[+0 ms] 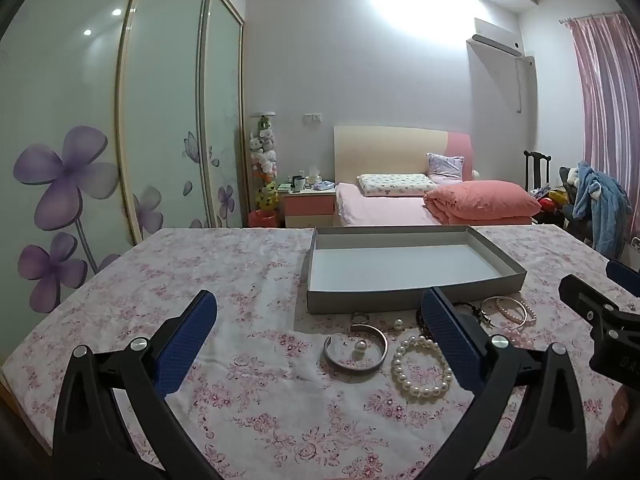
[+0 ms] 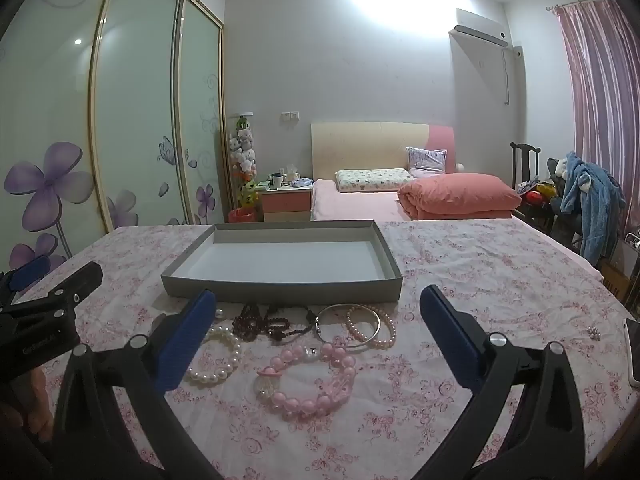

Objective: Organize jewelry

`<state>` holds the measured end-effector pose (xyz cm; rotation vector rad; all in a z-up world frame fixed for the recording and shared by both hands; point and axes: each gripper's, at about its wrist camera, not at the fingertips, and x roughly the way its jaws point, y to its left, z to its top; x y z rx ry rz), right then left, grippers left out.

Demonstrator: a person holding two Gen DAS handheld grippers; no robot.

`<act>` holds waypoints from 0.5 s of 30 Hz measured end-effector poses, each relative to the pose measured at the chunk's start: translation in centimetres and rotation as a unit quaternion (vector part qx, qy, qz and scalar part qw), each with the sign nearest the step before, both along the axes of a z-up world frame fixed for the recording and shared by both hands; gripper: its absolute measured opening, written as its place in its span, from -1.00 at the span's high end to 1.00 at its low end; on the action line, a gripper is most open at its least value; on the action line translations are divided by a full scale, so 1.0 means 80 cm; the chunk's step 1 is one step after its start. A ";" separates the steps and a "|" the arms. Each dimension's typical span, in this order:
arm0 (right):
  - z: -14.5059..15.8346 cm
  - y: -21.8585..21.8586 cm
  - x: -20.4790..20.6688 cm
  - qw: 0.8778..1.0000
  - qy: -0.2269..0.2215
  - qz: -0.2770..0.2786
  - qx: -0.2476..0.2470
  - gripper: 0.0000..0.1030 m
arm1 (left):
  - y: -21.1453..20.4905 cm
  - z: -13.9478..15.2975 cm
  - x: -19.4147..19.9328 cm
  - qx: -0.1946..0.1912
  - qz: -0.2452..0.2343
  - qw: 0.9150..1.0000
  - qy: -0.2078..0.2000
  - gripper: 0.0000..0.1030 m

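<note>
Hovering: both grippers are hanging above the near edge of the table (image 2: 480,264), nothing picked up yet.
Left gripper (image 1: 320,328): its jaws are standing wide apart and empty, framing the silver cuff (image 1: 356,354) and the white pearl bracelet (image 1: 422,368).
Right gripper (image 2: 318,328): its jaws are likewise spread and holding nothing, framing the pink bead bracelet (image 2: 308,378).
Jewelry: it is lying in a loose cluster on the flowered cloth, just near of the grey tray (image 2: 280,294); dark beads (image 2: 272,322) and thin bangles (image 2: 352,326) are sitting closest to the tray's near wall.
Tray: it is sitting empty, far of the cluster.
Doing it well: I judge one piece at a time is safest, starting with the pink bead bracelet, which is lying apart from the tangle; pinching across a single strand and lifting clear of the near wall before releasing should be avoiding snags.
Risk: beads are probably slipping easily from flat pads.
</note>
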<state>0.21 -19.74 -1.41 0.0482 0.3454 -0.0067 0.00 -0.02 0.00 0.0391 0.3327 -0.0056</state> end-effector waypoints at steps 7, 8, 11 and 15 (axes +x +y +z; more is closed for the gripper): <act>0.000 0.000 0.000 1.000 0.000 0.000 0.000 -0.92 | 0.000 0.001 0.000 -0.002 0.002 1.000 0.000 -0.97; 0.000 0.000 0.000 1.000 0.000 0.000 0.000 -0.92 | 0.000 0.001 0.000 -0.002 0.002 1.000 0.000 -0.97; 0.001 0.000 0.000 1.000 0.000 0.000 0.000 -0.92 | 0.000 0.000 0.001 -0.002 0.000 1.000 0.002 -0.97; 0.001 -0.001 0.000 1.000 0.000 0.000 0.000 -0.92 | 0.000 0.000 0.000 -0.003 0.000 1.000 0.002 -0.97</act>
